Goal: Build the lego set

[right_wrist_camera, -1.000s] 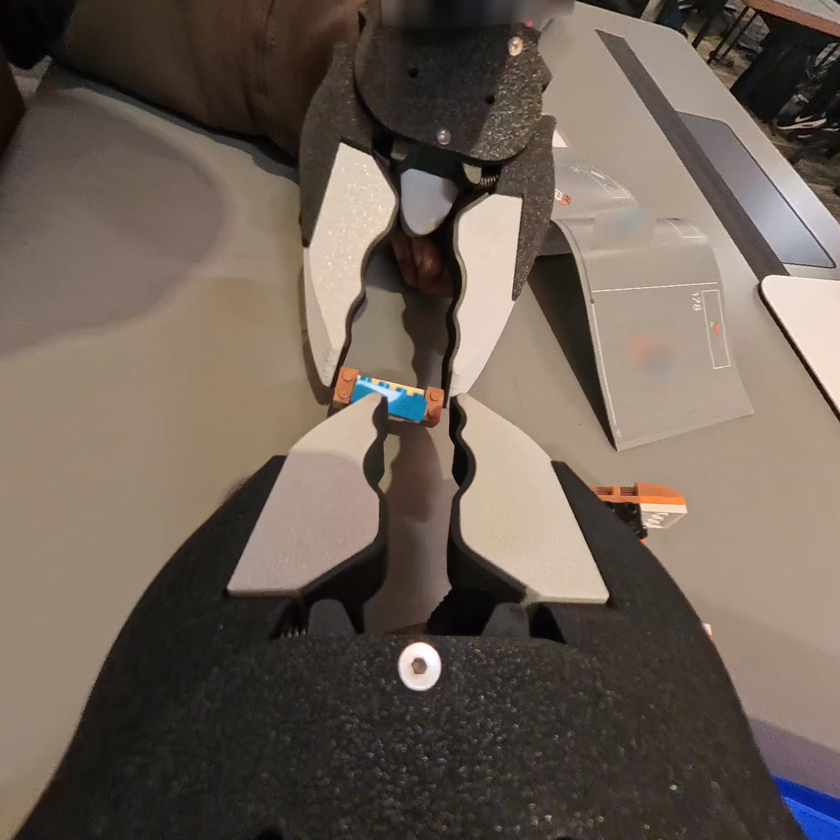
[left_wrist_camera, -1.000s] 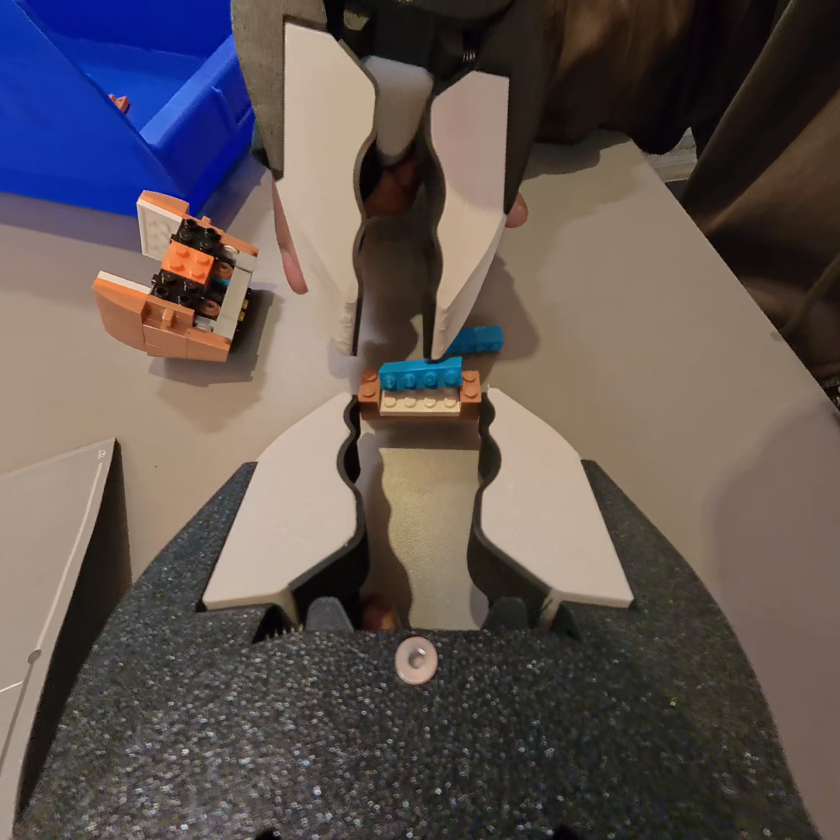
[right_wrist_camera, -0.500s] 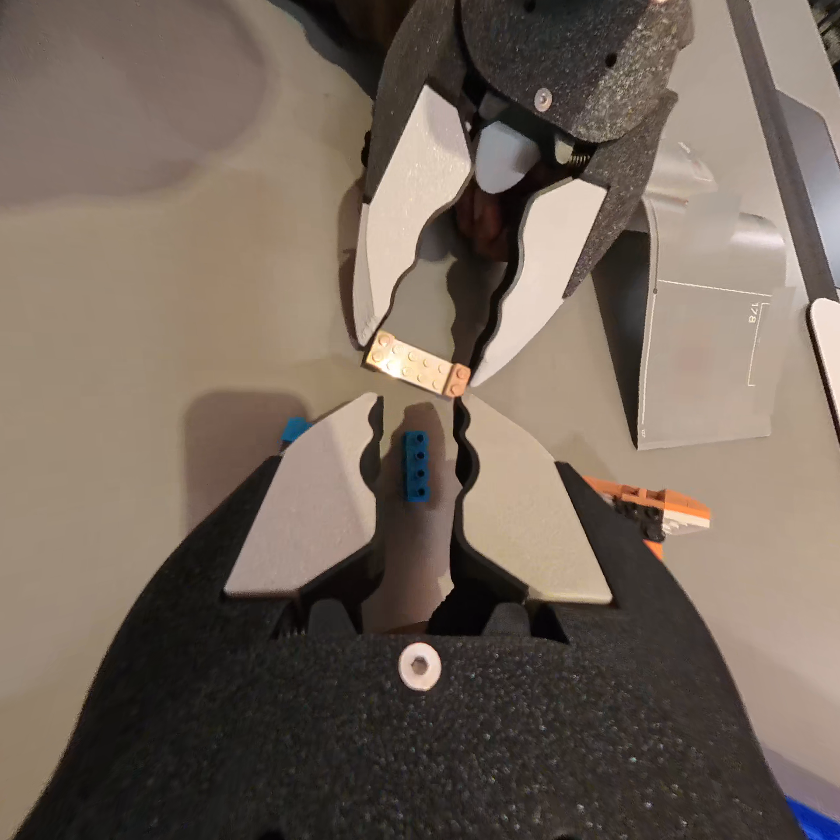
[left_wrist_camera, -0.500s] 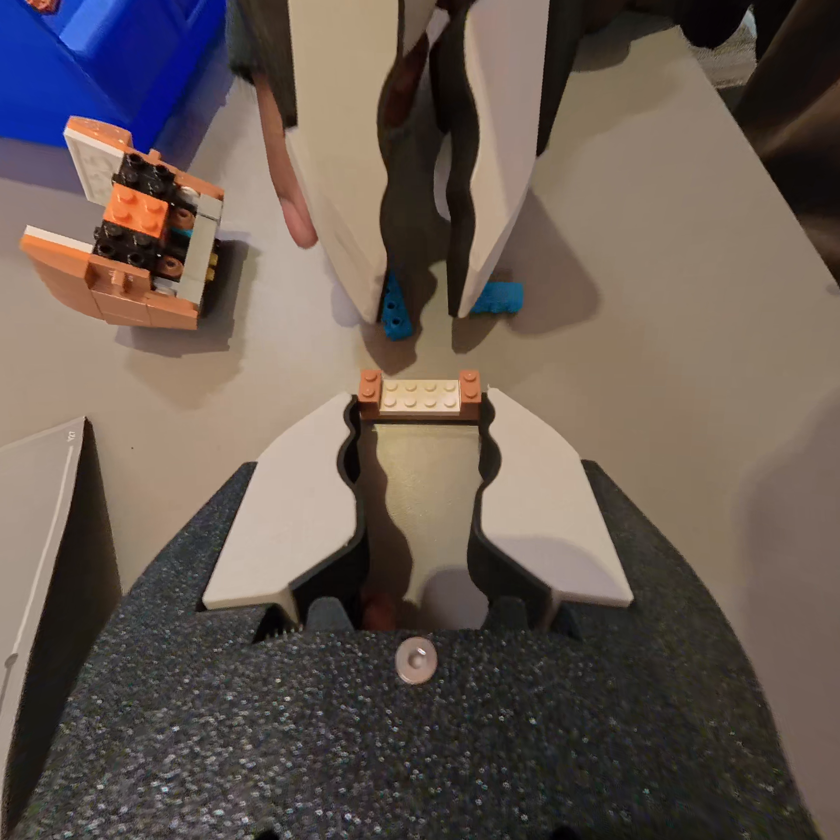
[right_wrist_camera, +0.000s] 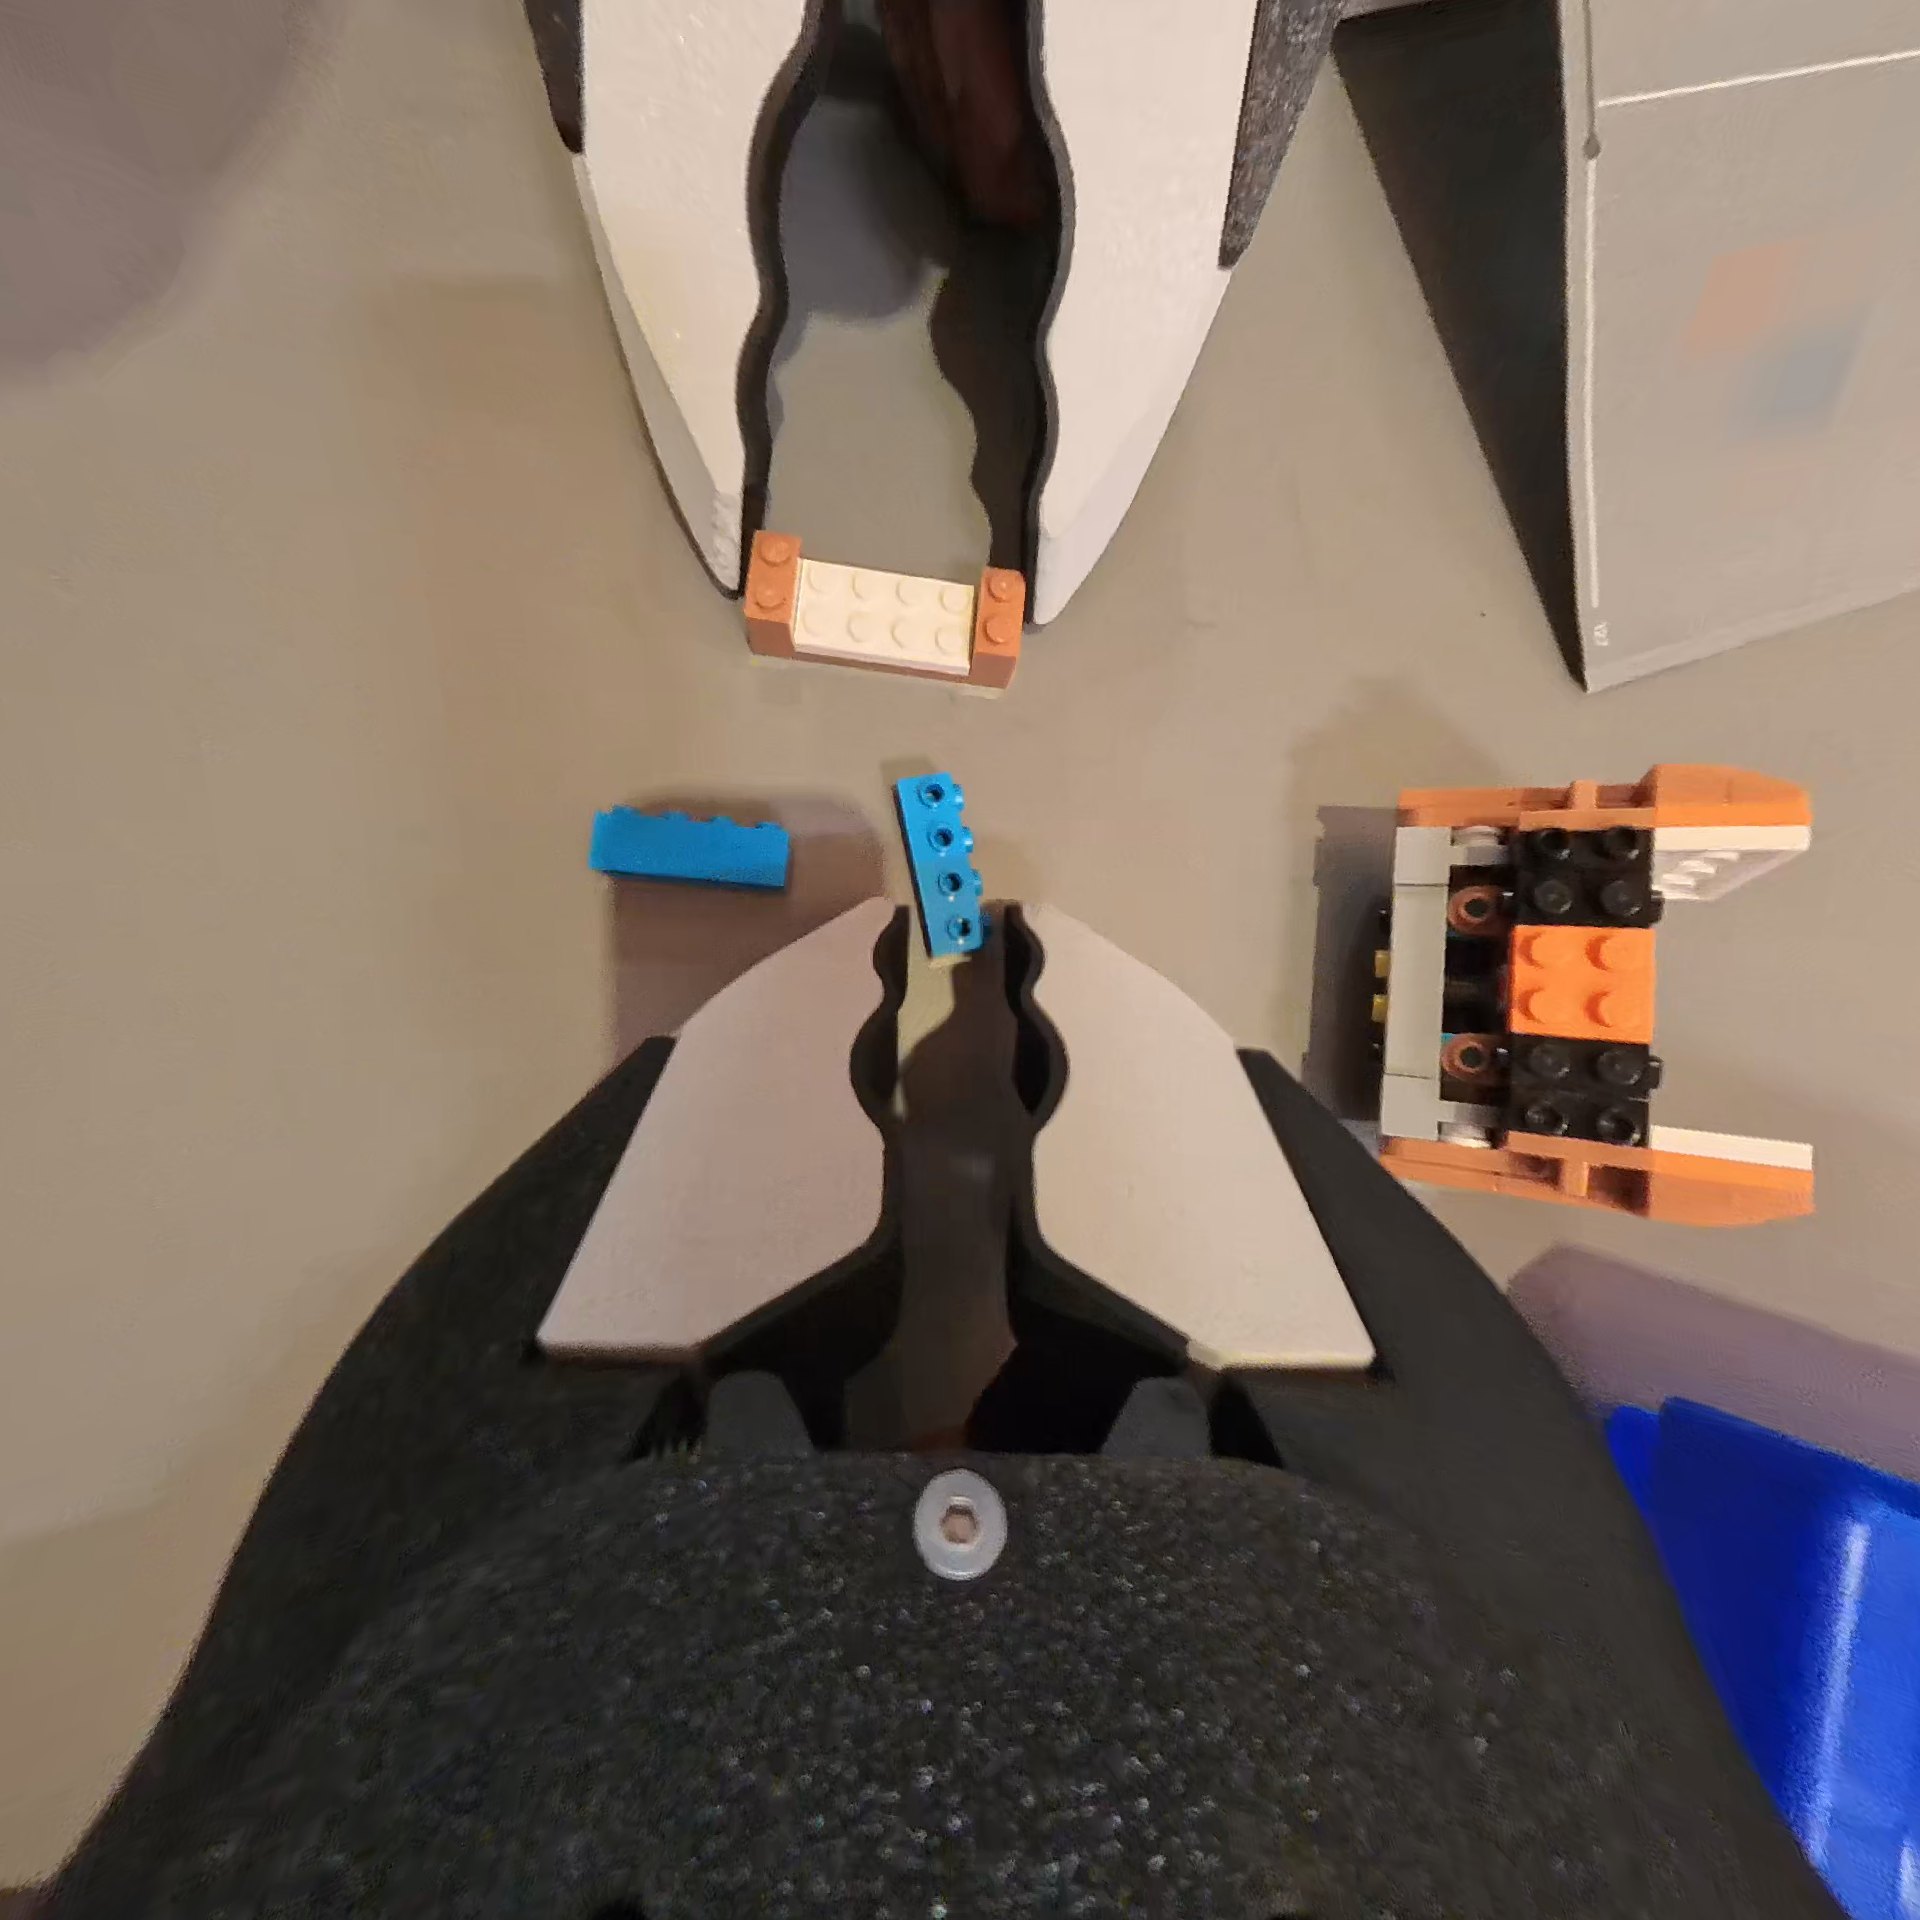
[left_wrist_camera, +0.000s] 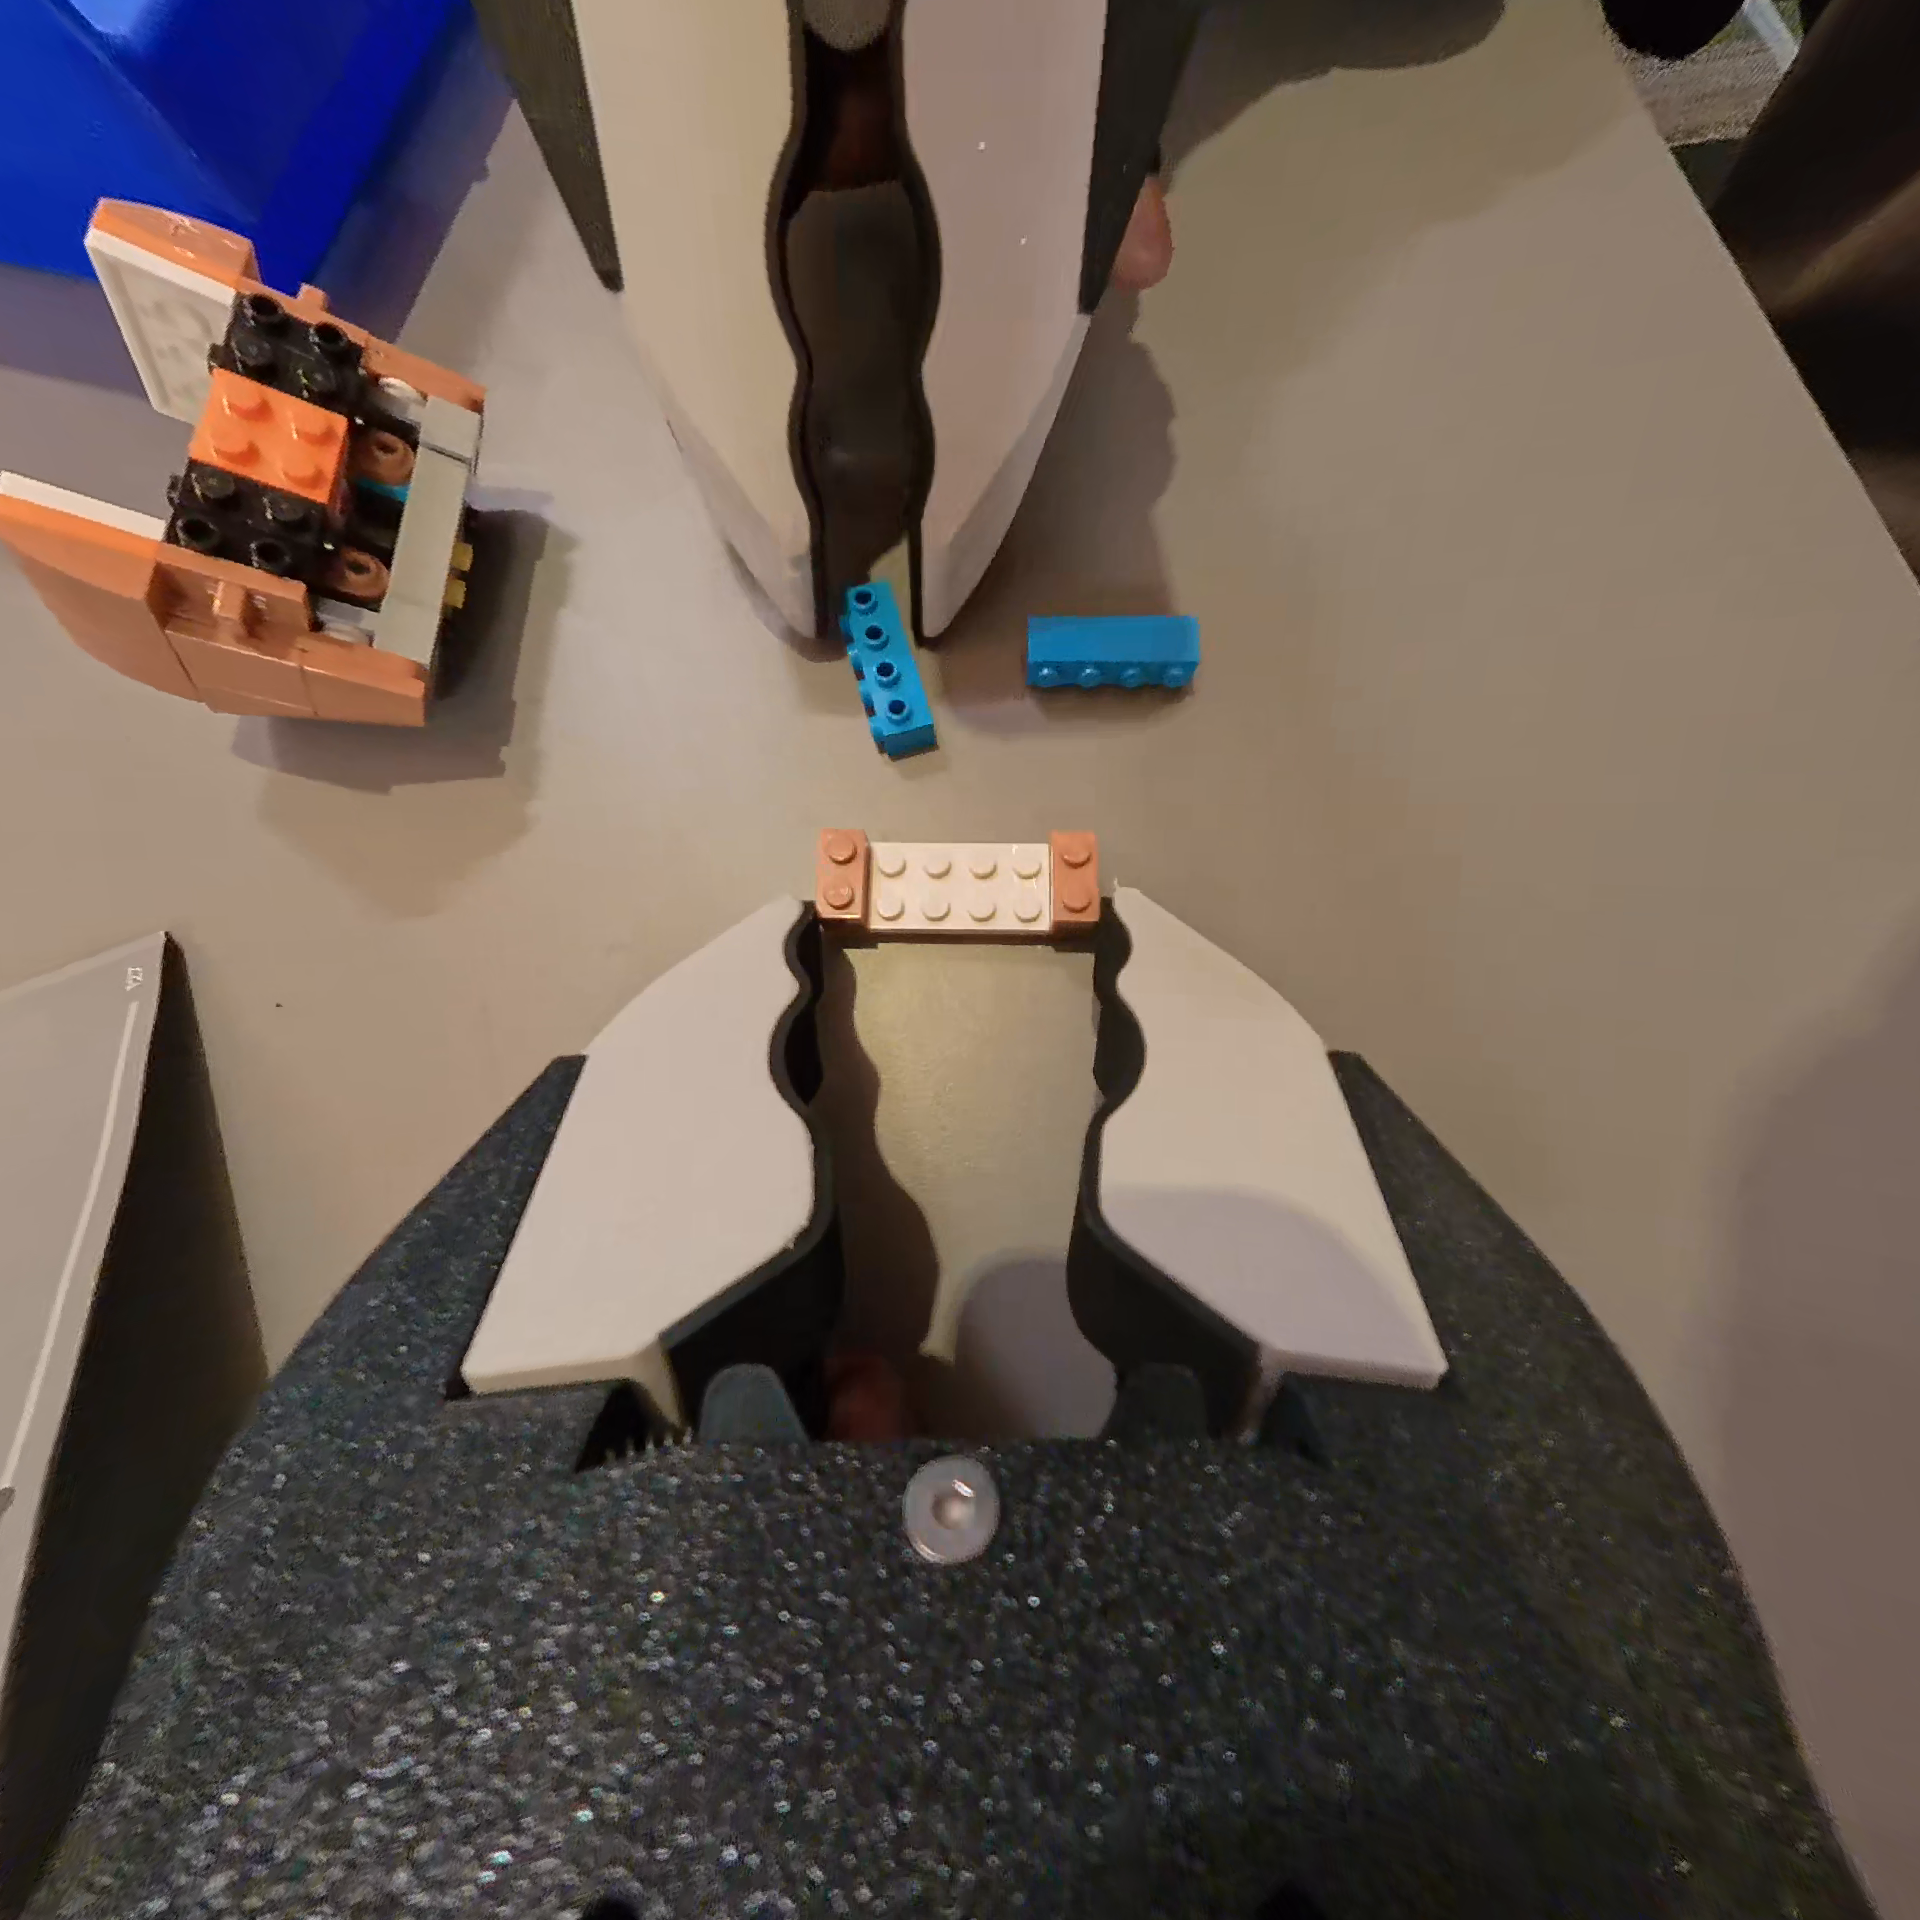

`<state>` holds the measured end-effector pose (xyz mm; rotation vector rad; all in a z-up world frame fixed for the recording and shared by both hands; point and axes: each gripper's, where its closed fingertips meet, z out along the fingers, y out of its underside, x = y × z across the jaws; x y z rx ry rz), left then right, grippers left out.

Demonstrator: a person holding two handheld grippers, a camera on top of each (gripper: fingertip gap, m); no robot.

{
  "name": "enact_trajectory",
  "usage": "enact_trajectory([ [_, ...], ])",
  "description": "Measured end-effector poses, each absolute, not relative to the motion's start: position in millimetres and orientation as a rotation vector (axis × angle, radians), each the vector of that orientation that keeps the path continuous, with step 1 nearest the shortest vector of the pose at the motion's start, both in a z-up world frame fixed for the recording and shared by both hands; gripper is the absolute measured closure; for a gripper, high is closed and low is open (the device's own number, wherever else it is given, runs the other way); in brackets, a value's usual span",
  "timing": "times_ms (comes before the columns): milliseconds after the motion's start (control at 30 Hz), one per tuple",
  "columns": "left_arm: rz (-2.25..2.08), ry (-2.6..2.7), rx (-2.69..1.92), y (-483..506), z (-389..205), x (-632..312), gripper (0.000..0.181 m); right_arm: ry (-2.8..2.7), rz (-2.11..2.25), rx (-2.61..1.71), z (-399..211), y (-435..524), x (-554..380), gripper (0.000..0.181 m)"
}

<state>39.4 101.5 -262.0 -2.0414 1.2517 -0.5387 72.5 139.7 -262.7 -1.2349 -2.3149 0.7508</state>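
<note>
Left gripper [left_wrist_camera: 958, 914] clamps a small lego assembly [left_wrist_camera: 957, 881], a white studded plate with a brown piece at each end, held by its brown ends between the fingertips just above the grey table [left_wrist_camera: 1455, 727]. Right gripper [right_wrist_camera: 954, 914] faces it from the opposite side, its jaws narrowly parted around one end of a blue studded brick [right_wrist_camera: 940, 881]; whether the jaws press the brick cannot be determined. This brick lies tilted on the table, apart from the held assembly. A second blue brick [left_wrist_camera: 1112, 651] lies just beside it, studs facing sideways. A larger orange, black and grey lego build [left_wrist_camera: 249, 520] rests farther off, near a blue bin [left_wrist_camera: 156, 114]. A grey booklet [right_wrist_camera: 1745, 343] lies at the table edge.
</note>
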Motion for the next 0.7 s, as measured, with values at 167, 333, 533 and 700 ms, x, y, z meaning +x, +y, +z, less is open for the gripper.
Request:
enact_trajectory([
  [167, -0.517, 1.255, -2.029, 101, -261, 39, 0.13, -2.275, 0.739, -1.23, -259, 139, 68, 0.169],
  [333, -0.539, 1.089, -2.001, 111, -244, 31, 0.127, -2.098, 0.687, -1.224, -237, 147, 54, 0.169],
  [533, -0.527, 0.664, -2.021, 130, -213, 17, 0.137, -1.866, 0.552, -1.206, -210, 148, 39, 0.169],
  [700, -0.685, 0.502, -1.993, 124, -198, 26, 0.146, -1.784, 0.43, -1.113, -197, 135, 30, 0.169],
])
